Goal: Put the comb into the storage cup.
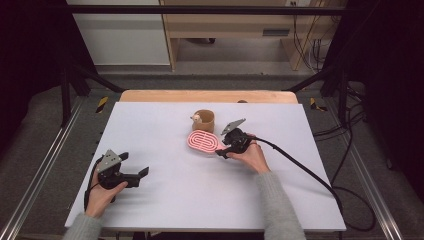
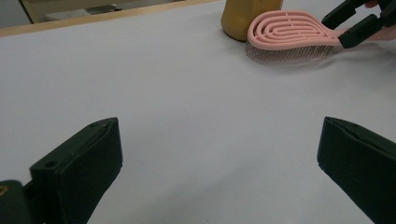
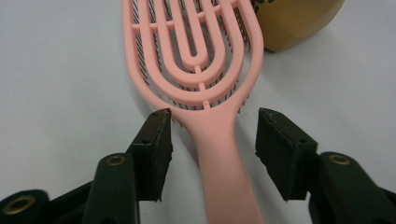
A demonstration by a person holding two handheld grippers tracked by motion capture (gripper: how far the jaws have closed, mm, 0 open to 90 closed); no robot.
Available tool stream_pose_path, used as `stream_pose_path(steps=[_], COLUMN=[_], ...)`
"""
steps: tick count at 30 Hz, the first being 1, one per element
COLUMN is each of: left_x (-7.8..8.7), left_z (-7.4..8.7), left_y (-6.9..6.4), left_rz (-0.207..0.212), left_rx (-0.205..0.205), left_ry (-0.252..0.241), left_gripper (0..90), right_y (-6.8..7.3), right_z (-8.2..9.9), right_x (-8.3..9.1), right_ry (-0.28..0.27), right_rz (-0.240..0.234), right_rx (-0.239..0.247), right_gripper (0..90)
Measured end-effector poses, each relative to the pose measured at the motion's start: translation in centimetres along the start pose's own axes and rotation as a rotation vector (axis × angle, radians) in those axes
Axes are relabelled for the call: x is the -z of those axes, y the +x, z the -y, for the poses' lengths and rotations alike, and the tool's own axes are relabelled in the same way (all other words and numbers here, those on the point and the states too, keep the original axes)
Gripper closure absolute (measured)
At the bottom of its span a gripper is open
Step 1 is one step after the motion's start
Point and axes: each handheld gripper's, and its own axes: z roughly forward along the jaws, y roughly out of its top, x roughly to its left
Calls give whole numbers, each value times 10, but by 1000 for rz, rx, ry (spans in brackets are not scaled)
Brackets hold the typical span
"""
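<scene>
Straddling the handle of the pink brush (image 1: 204,142), the right tool (image 1: 223,151) sits at table centre in the high view; the brush head lies toward 10 o'clock from it, just beside the tan cup (image 1: 204,120). The left tool (image 1: 140,175) rests well apart at 8 o'clock, jaws spread, so the right hand is plainly nearer.

Left gripper view: left tool (image 2: 219,154) wide apart over bare table (image 2: 187,102); brush (image 2: 292,37) at 1 o'clock, bristles down.

Right gripper view: right tool (image 3: 212,135) half-closed, gaps on both sides, pads not yet on the handle. Brush (image 3: 205,74) long axis runs 6 to 12 o'clock, in line with the tool. Judgement: closing further should clamp the handle.
</scene>
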Motion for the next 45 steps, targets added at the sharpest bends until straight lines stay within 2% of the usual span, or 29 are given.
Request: stream_pose_path(steps=[5,10,19,31,38,45], left_x=[0,0,-1,-2,-1,-1], left_z=[0,0,0,1,1,1], left_y=[0,0,0,-1,0,0], left_rz=[-1,0,1,1,0,2], left_rx=[0,0,0,-4,-3,0], left_ry=[1,1,3,10,9,8], left_gripper=[1,1,1,2,1,2], right_y=[0,1,0,1,1,4], right_z=[1,2,3,5,5,5], right_x=[1,-2,-4,-4,-2,0], right_ry=[20,41,51,64,70,70], right_rz=[-7,6,4,-35,-52,-46], right_rx=[20,42,57,108,88,71], right_gripper=[527,567,624,693,699,700])
